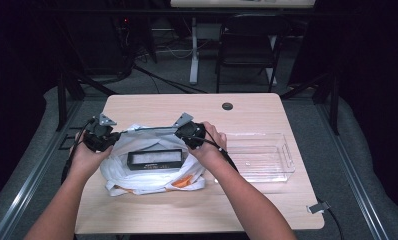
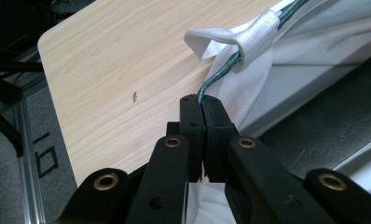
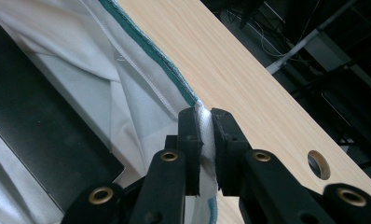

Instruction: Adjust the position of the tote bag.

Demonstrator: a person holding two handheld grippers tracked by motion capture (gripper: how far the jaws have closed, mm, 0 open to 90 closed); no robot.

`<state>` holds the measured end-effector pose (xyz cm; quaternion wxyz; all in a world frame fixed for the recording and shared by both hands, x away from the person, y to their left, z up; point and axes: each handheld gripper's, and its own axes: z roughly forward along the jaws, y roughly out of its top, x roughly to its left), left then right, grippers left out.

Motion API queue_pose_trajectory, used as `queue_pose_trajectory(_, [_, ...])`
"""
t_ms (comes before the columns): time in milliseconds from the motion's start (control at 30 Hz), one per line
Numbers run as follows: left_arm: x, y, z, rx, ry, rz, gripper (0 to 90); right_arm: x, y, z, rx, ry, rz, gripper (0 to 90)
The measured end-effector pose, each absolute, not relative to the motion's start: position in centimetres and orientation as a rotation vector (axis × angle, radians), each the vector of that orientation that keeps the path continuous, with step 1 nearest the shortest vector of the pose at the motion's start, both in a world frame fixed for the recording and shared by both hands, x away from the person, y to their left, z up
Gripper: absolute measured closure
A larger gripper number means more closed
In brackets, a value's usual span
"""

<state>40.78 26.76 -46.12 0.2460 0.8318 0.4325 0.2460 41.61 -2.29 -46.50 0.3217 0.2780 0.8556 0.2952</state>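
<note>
A white cloth bag (image 1: 152, 177) with a green-trimmed rim lies open on the wooden table (image 1: 187, 107). A flat black box (image 1: 154, 159) lies inside it. My left gripper (image 1: 112, 136) is shut on the bag's rim at its left end; the left gripper view has the jaws pinching the green edge (image 2: 203, 95) just below a white handle loop (image 2: 249, 35). My right gripper (image 1: 184, 134) is shut on the rim at its right end, with white fabric (image 3: 204, 128) squeezed between its jaws. The rim is stretched taut between the two grippers.
A clear plastic bin (image 1: 259, 156) stands on the table right of the bag. A round cable hole (image 1: 227, 106) sits near the table's far edge. A black chair (image 1: 249, 42) and a table leg stand beyond the table.
</note>
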Motion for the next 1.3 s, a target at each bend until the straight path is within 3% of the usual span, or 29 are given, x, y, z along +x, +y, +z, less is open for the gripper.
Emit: queue_pose_trajectory(1300, [43.3, 26.4, -48.7, 2.257, 1.252, 0.606, 88.5, 44.0, -2.2, -48.9, 0.808, 2.302, 0.718, 82.6])
